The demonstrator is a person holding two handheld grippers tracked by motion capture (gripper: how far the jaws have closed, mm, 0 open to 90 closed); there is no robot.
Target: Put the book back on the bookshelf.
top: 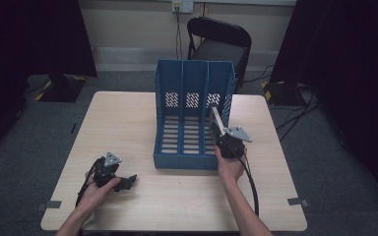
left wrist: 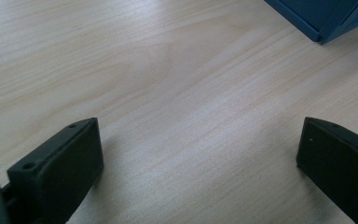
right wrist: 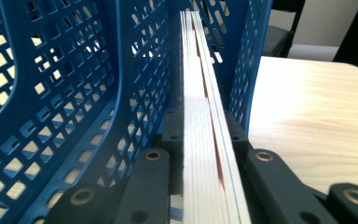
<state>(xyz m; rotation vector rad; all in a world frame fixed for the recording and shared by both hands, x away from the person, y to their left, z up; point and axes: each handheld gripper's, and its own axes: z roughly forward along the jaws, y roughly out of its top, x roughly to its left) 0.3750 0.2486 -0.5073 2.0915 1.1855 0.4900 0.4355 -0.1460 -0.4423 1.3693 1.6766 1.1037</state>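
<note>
A blue three-slot file rack point(top: 170, 78) stands upright at the middle of the wooden table point(top: 123, 118). My right gripper point(top: 218, 127) is at the mouth of the rack's right slot, shut on a thin pale book point(top: 215, 117) that leans into that slot. In the right gripper view the book point(right wrist: 200, 154) is edge-on between the jaws of the right gripper point(right wrist: 203, 123), with the perforated rack walls point(right wrist: 74, 93) on both sides. My left gripper point(top: 129, 181) rests on the table at the front left. In its own view the left gripper point(left wrist: 198, 135) is open with bare wood between its jaws.
A black chair point(top: 221, 42) stands behind the table's far edge. Cables run over the grey floor at the right point(top: 295, 115). A corner of the rack point(left wrist: 317, 18) lies ahead of the left gripper. Bare table point(right wrist: 307, 116) lies right of the rack.
</note>
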